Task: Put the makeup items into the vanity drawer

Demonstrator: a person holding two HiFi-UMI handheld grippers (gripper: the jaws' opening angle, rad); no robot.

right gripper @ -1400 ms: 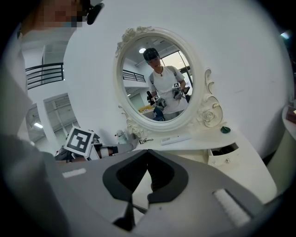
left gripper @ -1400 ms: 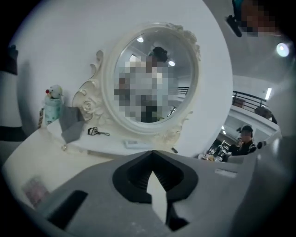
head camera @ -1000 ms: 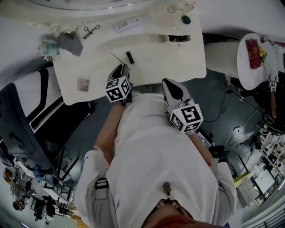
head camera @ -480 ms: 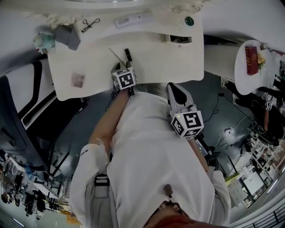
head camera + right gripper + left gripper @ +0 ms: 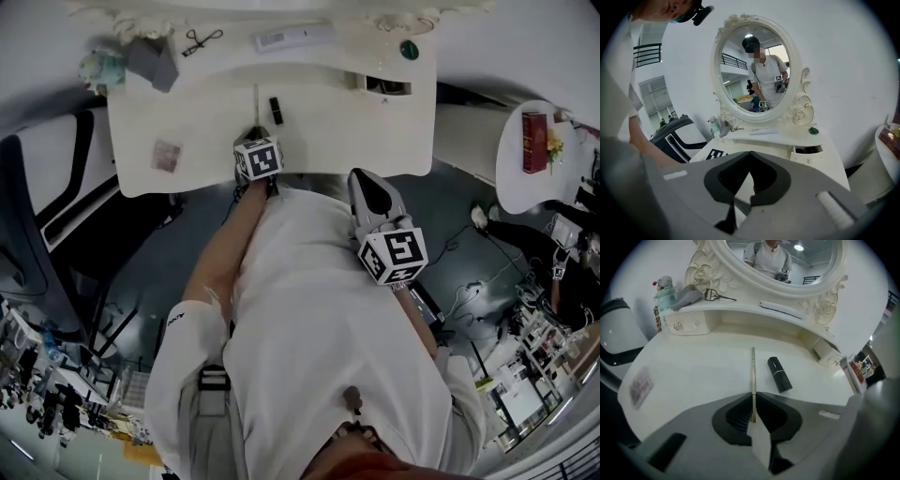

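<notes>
A thin pale makeup stick lies on the white vanity top, with a black lipstick just right of it. My left gripper points steeply down at the stick's near end. Its jaws have just been closing and now pinch the stick between the pads. In the head view the left gripper sits behind the stick and lipstick. My right gripper hangs shut and empty off the table's front edge. The small drawer at the right stands open.
On the upper shelf lie an eyelash curler, a white tube and a green round item. A grey cloth and a doll sit far left, a small packet on the top. A round side table stands right.
My left gripper came forward and down onto the table and closed on the near end of the thin stick. The right gripper stayed where it was.
</notes>
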